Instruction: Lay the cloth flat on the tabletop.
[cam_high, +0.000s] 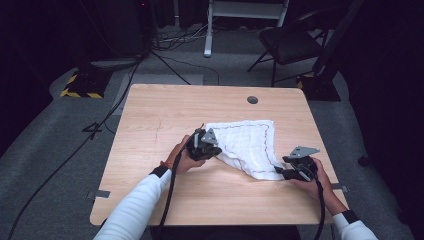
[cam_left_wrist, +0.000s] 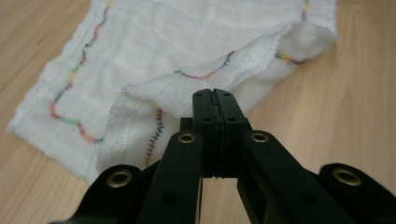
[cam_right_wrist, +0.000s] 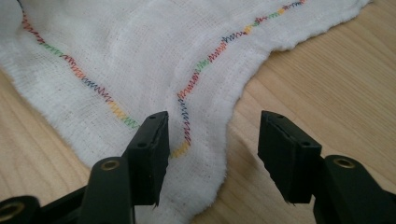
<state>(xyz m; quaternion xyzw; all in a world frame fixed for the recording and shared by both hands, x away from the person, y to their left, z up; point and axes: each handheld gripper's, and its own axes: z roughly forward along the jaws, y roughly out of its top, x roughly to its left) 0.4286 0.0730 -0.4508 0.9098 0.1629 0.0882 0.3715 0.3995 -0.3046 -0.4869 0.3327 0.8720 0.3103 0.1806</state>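
A white cloth (cam_high: 247, 142) with wavy multicoloured stitching along its border lies partly folded on the wooden table (cam_high: 165, 110). My left gripper (cam_high: 218, 151) is at the cloth's left edge. In the left gripper view its jaws (cam_left_wrist: 215, 100) are pressed together on a raised fold of the cloth (cam_left_wrist: 187, 37). My right gripper (cam_high: 278, 171) is at the cloth's near right corner. In the right gripper view it (cam_right_wrist: 212, 135) stands open, its jaws straddling that corner of the cloth (cam_right_wrist: 140, 56) without pressing on it.
A round cable hole (cam_high: 252, 99) sits near the table's far edge. Beyond the table, a folding chair (cam_high: 290, 42), a white stand (cam_high: 207, 30) and cables (cam_high: 170, 65) are on the grey floor. Bare wood surrounds the cloth.
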